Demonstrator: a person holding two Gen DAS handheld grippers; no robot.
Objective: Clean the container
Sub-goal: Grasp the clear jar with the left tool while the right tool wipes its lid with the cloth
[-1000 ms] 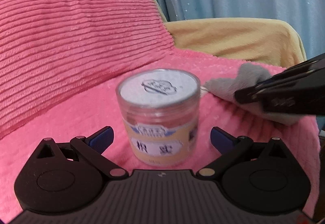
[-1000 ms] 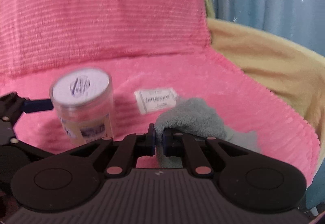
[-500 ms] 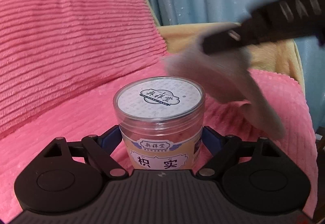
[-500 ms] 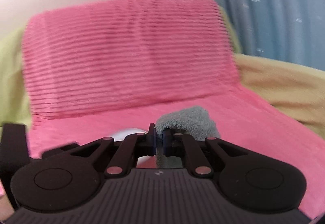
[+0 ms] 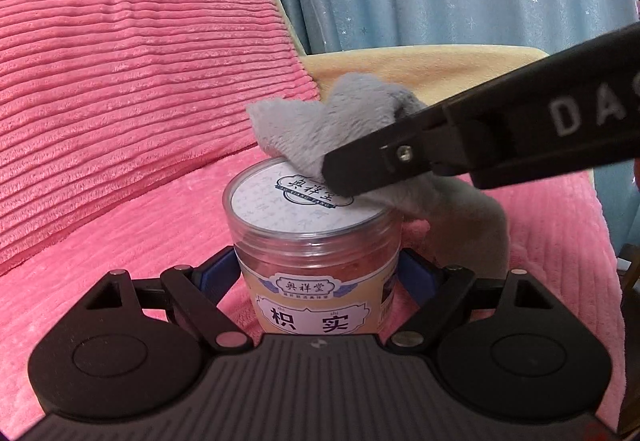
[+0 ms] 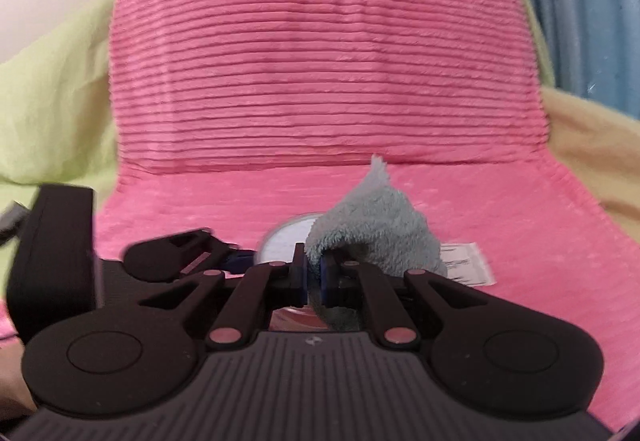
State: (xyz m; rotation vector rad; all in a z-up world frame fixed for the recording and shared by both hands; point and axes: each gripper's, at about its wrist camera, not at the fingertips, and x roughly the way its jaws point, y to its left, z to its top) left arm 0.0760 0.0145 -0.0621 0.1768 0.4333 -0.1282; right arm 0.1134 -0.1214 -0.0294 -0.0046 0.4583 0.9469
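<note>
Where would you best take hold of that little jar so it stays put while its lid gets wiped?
Grip the jar low on its round wall, from the near side, one finger on each flank. It stands upright and its sides are straight, so the left tool, closed on it this way, leaves the flat lid free for the grey cloth held in the right tool.

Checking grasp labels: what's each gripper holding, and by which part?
Left gripper clamps the jar by its lower sides. Right gripper pinches a fold of the grey cloth.
</note>
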